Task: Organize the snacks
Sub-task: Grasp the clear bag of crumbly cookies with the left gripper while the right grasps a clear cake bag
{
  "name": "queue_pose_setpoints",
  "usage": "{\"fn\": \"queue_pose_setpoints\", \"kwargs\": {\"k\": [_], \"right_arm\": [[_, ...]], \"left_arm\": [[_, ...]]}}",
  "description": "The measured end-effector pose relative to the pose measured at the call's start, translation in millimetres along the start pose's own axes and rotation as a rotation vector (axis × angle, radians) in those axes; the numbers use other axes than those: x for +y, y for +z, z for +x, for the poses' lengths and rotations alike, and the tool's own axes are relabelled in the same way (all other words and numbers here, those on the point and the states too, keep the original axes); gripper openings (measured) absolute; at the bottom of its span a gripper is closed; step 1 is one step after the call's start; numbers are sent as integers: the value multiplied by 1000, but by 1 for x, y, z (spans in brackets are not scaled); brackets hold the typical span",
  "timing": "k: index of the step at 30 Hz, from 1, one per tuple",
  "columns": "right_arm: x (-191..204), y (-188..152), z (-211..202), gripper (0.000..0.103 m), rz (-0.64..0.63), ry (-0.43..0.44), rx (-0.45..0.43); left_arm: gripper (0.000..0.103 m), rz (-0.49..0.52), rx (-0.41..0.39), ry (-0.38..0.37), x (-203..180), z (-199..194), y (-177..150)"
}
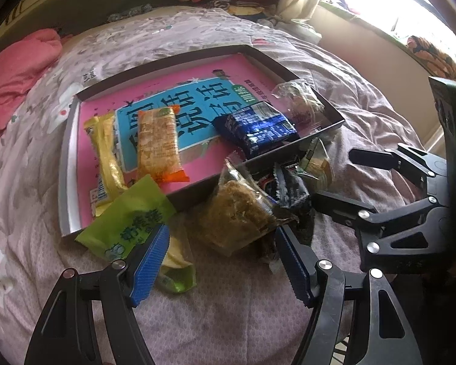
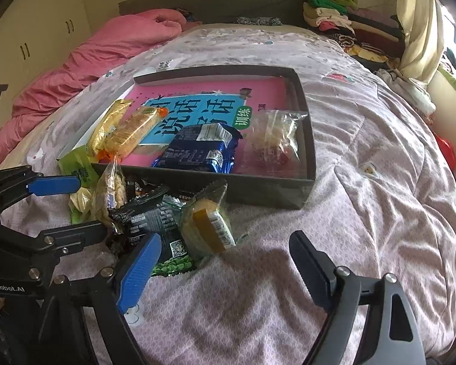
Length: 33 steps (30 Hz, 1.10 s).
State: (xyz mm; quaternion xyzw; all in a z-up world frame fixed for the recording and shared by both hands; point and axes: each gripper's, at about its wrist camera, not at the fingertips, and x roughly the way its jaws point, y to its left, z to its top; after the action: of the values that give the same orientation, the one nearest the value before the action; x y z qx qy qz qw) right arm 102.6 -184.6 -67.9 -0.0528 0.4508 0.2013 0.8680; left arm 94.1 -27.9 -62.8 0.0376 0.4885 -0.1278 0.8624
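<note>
Looking down the left wrist camera, the left gripper (image 1: 222,261) hangs over a heap of snacks on the pale pink quilt (image 1: 228,319), its blue-padded fingers (image 1: 149,264) spread wide and pinching nothing. The left pad sits over the edge of a green packet (image 1: 127,216) that leans over the near corner of the shallow grey box (image 1: 67,164). Between the pads lies a clear bag with a brown cake (image 1: 240,213), touching the box's near wall. Inside the box, on its pink and blue printed floor, rest a yellow bar (image 1: 106,158), an orange-ended wafer pack (image 1: 158,143), a blue foil pack (image 1: 258,130) and a clear wrapped sweet (image 1: 301,100) at the far right corner. The right gripper (image 1: 331,176) pokes in from the right, its black fingers apart beside a black wrapper (image 1: 291,191).

Over to the right wrist camera: the right gripper (image 2: 225,255) hovers with fingers spread, nothing between the pads. Just ahead of the left pad, a clear pack with a yellow label (image 2: 209,225) lies on a black and green wrapper (image 2: 155,216), both outside the box, close to its front wall (image 2: 258,188). The left gripper (image 2: 63,206) shows at the left edge, open around the clear bag, though that corner is cluttered and contact is hard to judge.
</note>
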Motion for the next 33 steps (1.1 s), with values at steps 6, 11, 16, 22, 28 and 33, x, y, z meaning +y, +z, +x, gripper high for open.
{"fn": "queue_pose_setpoints", "kwargs": {"k": [6,11,16,22,28,33], "right_arm": [[-7,3,10,73,24,-2,15],[-5,6,14,68,7,-7,11],[3,6,22,47,-40,-17,22],[7,6,19,34,-60,13,14],[-1,6,12,33,-7,43,1],[-5,7,9,33,19,57,-6]], "left_arm": [[74,3,22,-8,-1,9,2],[74,-9,22,-25,3,13,4],[74,-15,18,-34,5,16,7],[74,-34,14,-64,10,19,8],[71,-62,-2,-93,14,21,9],[61,-93,-5,-113,21,22,8]]}}
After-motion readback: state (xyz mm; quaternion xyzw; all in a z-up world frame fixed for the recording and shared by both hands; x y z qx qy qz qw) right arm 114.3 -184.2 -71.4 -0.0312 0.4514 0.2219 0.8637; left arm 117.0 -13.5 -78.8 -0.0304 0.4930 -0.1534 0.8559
